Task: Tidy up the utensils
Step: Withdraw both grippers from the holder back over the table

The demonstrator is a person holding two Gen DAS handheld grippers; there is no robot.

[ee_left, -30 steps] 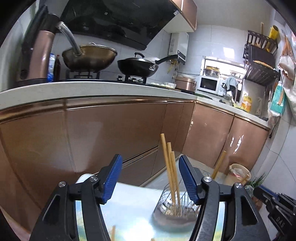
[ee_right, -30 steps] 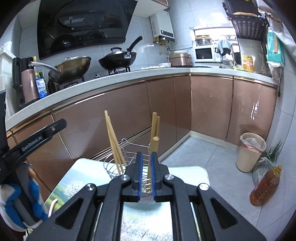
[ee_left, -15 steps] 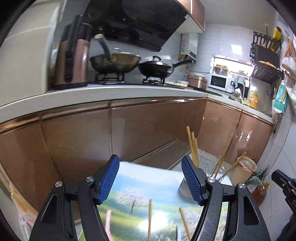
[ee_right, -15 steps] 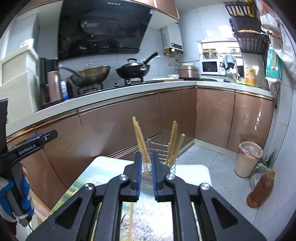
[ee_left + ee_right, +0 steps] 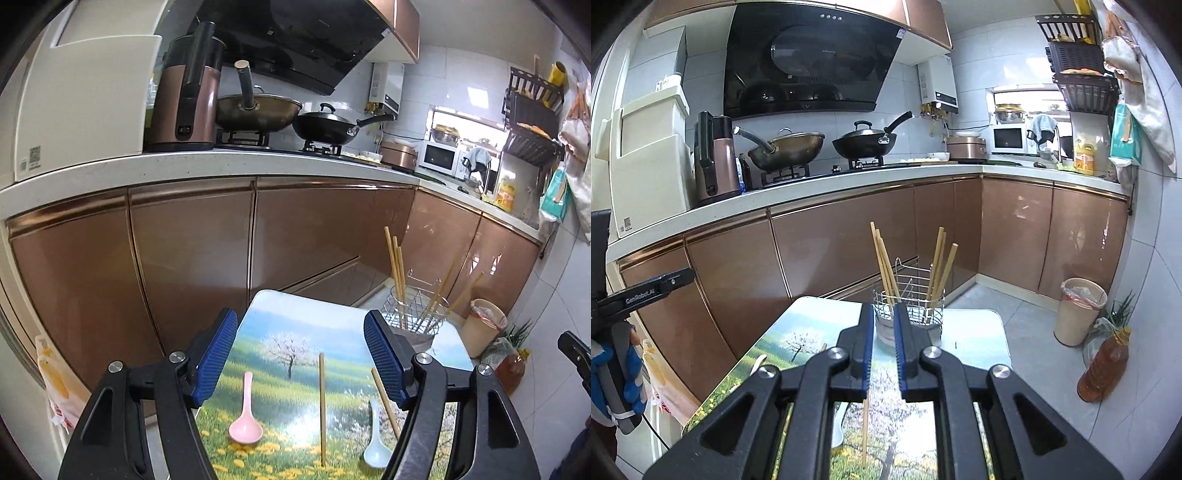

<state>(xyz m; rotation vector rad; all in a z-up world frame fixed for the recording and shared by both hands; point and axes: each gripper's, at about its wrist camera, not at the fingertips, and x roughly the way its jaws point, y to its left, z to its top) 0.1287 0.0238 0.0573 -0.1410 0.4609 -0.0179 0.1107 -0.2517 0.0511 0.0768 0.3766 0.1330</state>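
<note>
Left gripper [image 5: 300, 354] hovers above the bench [image 5: 295, 317] with jaws spread wide and holding nothing; between them, in the left wrist view, a loose chopstick [image 5: 321, 406] lies flat on the printed surface, its long axis running nearly straight away from the camera toward the bench's far edge, hence roughly in line with the jaws' forward direction. A second chopstick [image 5: 384, 400] lies just beside the right-hand jaw, angled slightly, near a pale blue spoon [image 5: 375, 439]; a pink spoon [image 5: 246, 419] rests toward the left-hand jaw. The wire utensil holder [image 5: 908, 306], already carrying several upright chopsticks, stands at the far right corner of the bench, ahead and to the right of the left gripper. Right gripper [image 5: 882, 354] points directly at that holder, jaws parted only narrowly and empty, with one chopstick visible on the bench below them. Judged from these positions, the left gripper is better placed for the central chopstick, though closing across its axis appears to require descending over it
</note>
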